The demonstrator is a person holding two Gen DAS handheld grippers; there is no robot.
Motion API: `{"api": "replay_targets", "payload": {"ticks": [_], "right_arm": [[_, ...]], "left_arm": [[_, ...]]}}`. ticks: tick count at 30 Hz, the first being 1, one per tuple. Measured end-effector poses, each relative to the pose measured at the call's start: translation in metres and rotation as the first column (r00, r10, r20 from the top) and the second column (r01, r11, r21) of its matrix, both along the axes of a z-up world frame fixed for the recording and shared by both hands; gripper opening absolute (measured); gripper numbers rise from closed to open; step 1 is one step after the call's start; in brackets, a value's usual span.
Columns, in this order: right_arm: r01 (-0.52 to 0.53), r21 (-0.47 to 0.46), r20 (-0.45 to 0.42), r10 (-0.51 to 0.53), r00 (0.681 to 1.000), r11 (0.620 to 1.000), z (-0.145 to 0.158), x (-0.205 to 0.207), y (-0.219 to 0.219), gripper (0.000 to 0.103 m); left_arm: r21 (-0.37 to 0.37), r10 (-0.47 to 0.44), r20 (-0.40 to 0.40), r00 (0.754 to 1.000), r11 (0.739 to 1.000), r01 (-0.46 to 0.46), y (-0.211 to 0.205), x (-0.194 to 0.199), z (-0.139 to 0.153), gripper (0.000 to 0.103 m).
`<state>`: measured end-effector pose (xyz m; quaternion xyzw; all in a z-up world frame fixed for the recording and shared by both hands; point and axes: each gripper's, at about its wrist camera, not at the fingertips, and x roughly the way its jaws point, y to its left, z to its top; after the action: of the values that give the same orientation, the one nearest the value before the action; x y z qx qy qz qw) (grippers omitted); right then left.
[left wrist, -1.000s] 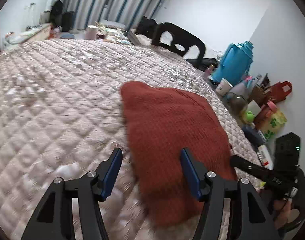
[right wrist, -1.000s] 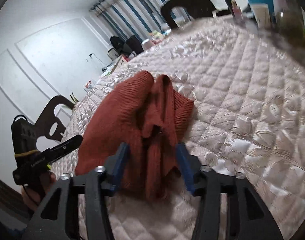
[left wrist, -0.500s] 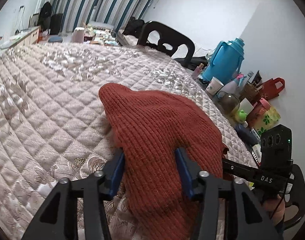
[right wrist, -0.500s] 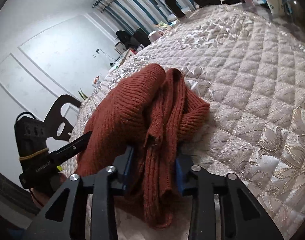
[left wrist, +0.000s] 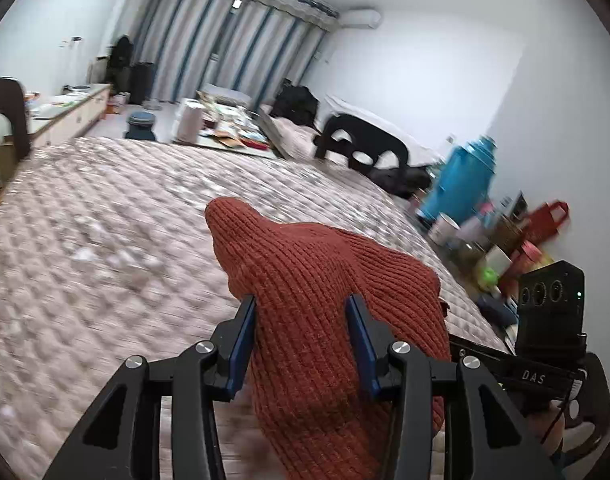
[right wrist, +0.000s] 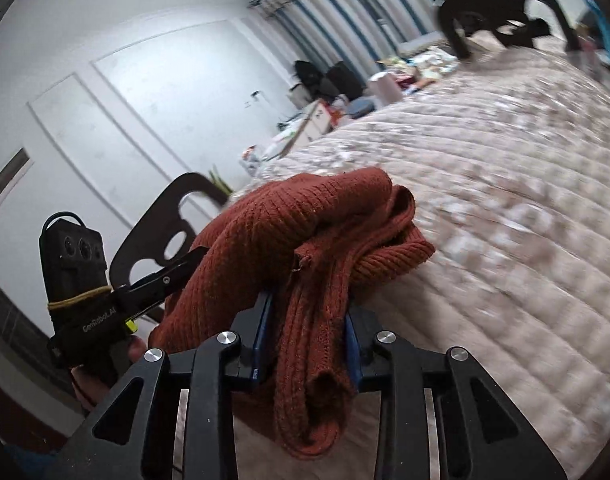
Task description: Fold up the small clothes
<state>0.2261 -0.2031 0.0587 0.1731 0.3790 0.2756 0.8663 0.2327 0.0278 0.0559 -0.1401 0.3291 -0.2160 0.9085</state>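
A rust-red knitted garment (left wrist: pixel 313 288) is lifted off the quilted bedspread (left wrist: pixel 105 220), held at two ends. My left gripper (left wrist: pixel 301 320) is shut on one bunched end of it. My right gripper (right wrist: pixel 307 320) is shut on the other end, where folded layers and a ribbed cuff (right wrist: pixel 393 256) hang over the blue pads. The garment (right wrist: pixel 273 224) sags between the two grippers. The right gripper shows in the left wrist view (left wrist: pixel 545 344), the left gripper in the right wrist view (right wrist: pixel 105 300).
A blue thermos jug (left wrist: pixel 461 176), cups and bags (left wrist: pixel 537 220) crowd the bed's right side. A dark chair back (left wrist: pixel 361 148) stands behind the bed, another (right wrist: pixel 173 224) near the left gripper. A cluttered low table (left wrist: pixel 225 128) lies beyond.
Both grippers closed on the garment's ends and raised it off the bedspread. The views tilted up and the garment now hangs bunched between the grippers.
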Motion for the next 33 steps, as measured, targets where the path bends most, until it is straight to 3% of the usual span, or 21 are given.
{"api": "replay_targets", "payload": {"ticks": [8,12,15,18,22,24,29,31,33], "right_arm": [[-0.122,-0.005,0.028,0.122,0.992,0.992,-0.007,0.029,0.084,0.032],[-0.150,-0.030,0.017,0.150,0.988,0.988,-0.024,0.039,0.107,0.032],[-0.138,-0.070,-0.059,0.134,0.989,0.988,-0.052,0.048,0.109,0.033],[-0.130,-0.109,-0.088,0.121,0.989,0.985,-0.063,0.038,0.098,0.036],[-0.109,-0.148,-0.091,0.097,0.991,0.983,-0.059,0.023,0.078,0.036],[-0.070,-0.210,-0.048,0.061,0.997,0.975,-0.049,0.016,0.076,0.036],[-0.049,-0.234,0.109,0.077,0.991,0.971,-0.010,0.005,0.090,0.036],[-0.085,-0.269,0.122,0.122,0.985,0.959,-0.011,0.008,0.110,0.034],[-0.118,-0.311,0.104,0.157,0.982,0.943,-0.021,0.013,0.123,0.025]], "left_arm": [[0.005,0.120,0.037,0.992,0.993,-0.121,0.077,0.009,-0.001,0.047],[0.034,0.158,0.016,0.987,0.987,-0.158,0.097,0.019,-0.021,0.047],[0.064,0.175,-0.042,0.984,0.983,-0.172,0.106,0.022,-0.044,0.047],[0.105,0.162,-0.045,0.986,0.982,-0.156,0.107,0.011,-0.054,0.048],[0.121,0.174,-0.017,0.985,0.978,-0.171,0.105,-0.002,-0.044,0.047],[0.131,0.172,0.007,0.985,0.976,-0.172,0.098,-0.007,-0.035,0.047],[0.191,0.114,0.055,0.992,0.974,-0.122,0.071,-0.015,-0.029,0.047],[0.227,0.101,0.013,0.995,0.969,-0.101,0.058,-0.010,-0.043,0.047],[0.264,0.111,0.042,0.993,0.957,-0.119,0.052,-0.012,-0.049,0.048]]}}
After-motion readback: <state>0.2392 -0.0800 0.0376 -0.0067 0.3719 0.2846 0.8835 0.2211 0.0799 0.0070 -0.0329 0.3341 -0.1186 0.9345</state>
